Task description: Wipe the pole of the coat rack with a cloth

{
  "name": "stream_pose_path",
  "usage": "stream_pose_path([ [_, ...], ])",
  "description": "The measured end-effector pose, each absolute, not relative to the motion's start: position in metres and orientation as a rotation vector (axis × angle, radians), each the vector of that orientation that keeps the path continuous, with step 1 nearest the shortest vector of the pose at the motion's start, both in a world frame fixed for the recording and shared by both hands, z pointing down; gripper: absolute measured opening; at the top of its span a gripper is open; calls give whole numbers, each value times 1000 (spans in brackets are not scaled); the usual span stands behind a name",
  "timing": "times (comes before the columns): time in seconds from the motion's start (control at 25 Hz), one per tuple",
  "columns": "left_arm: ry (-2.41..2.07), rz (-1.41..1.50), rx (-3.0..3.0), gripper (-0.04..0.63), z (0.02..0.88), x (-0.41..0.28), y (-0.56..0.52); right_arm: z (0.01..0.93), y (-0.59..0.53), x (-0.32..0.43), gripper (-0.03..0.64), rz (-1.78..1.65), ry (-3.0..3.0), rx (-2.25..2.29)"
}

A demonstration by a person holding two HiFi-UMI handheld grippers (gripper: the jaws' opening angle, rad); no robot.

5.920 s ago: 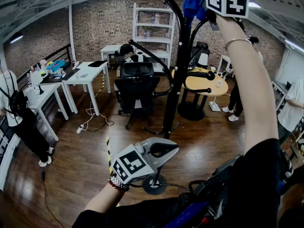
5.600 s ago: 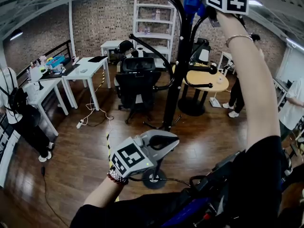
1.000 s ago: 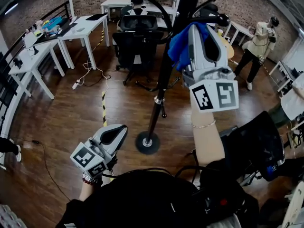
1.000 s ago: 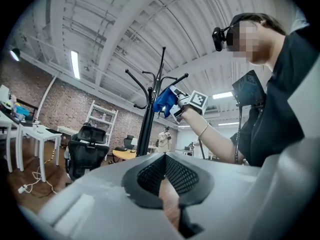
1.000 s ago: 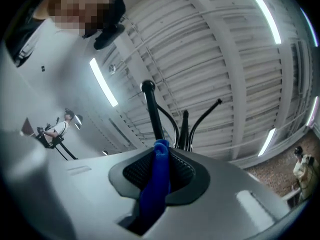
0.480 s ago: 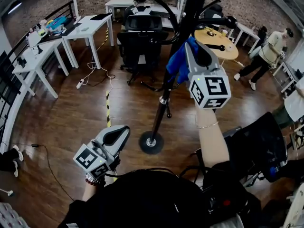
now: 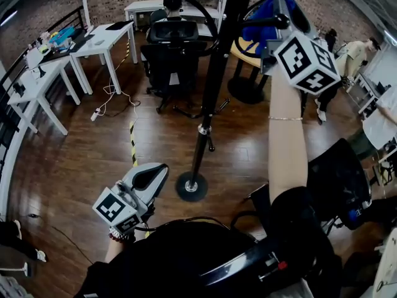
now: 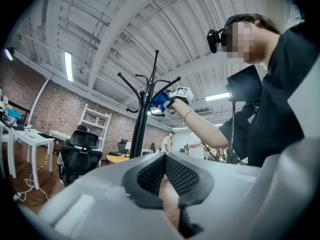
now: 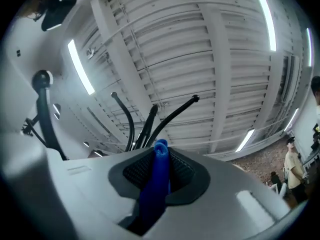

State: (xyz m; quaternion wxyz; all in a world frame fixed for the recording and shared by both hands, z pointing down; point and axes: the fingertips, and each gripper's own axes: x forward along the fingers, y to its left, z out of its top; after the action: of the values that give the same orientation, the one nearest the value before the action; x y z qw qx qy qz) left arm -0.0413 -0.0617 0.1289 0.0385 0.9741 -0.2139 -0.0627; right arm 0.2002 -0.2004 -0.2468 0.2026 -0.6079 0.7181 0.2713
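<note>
The black coat rack pole (image 7: 211,73) rises from a round base (image 7: 191,186) on the wooden floor. My right gripper (image 7: 286,12) is raised to the right of the pole and shut on a blue cloth (image 7: 263,28). The cloth lies by a hook arm (image 7: 260,22), apart from the main pole. In the right gripper view the cloth (image 9: 157,179) is pinched between the jaws, with the rack's hooks (image 9: 150,119) above. My left gripper (image 7: 147,177) hangs low at the left, shut on nothing. Its own view shows the rack (image 8: 141,124) and the cloth (image 8: 159,100) ahead.
A black office chair (image 7: 169,42) stands behind the rack. White desks (image 7: 99,37) line the left side, with a power strip and cables (image 7: 98,112) below. A round wooden table (image 7: 240,49) and a standing person (image 7: 353,54) are at the right. Yellow-black tape (image 7: 132,144) runs along the floor.
My right gripper, with the blue cloth, has come off the middle of the pole and swung up and to the right. The left gripper has stayed low.
</note>
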Motion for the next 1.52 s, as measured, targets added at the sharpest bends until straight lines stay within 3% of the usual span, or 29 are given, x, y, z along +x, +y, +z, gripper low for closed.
stream_pose_path([
  [0.28, -755, -257, 2940, 6, 131, -65, -64, -240, -249, 162, 58, 699, 2287, -1762],
  [0.64, -659, -235, 2954, 7, 144, -54, -71, -175, -266, 177, 58, 684, 2503, -1943],
  [1.12, -549, -246, 2911, 6, 161, -44, -75, -106, -270, 180, 63, 1167, 2812, -2476],
  [1.52, -503, -208, 2924, 7, 163, -37, -68, -117, -246, 233, 61, 1200, 2667, -2662],
])
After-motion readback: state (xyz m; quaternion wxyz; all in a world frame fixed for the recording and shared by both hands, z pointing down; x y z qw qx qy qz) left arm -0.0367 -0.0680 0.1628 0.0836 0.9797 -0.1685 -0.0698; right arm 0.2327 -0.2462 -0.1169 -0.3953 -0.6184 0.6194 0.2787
